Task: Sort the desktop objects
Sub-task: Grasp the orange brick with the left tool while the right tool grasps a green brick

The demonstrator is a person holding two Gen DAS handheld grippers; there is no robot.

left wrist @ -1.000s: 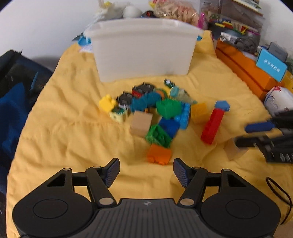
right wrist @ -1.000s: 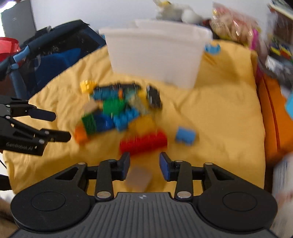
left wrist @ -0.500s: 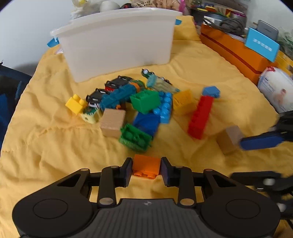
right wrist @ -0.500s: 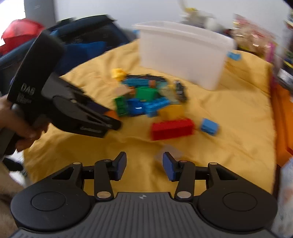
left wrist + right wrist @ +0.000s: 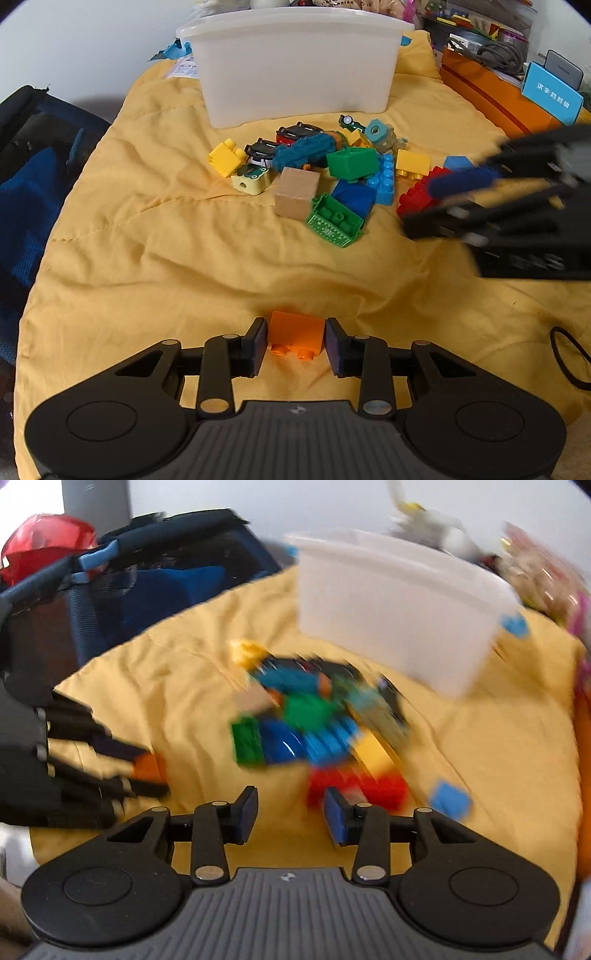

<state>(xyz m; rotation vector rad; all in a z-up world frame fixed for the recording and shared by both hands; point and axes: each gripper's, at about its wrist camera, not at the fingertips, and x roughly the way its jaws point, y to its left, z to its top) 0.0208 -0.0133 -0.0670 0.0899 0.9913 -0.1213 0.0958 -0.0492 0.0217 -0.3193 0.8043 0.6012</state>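
Blue card (image 5: 552, 96), right edge of left wrist view: white Chinese characters, too small to read. No other text is legible.

Orange boxes (image 5: 491, 99) right of yellow cloth (image 5: 184, 258); dark blue bag (image 5: 166, 587) left

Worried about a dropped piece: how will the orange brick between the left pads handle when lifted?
The orange brick looks like rigid, hollow plastic, so probably light and stiff. Its smooth, glossy sides may slip, though the left hand-held gripper clamps flat faces squarely.
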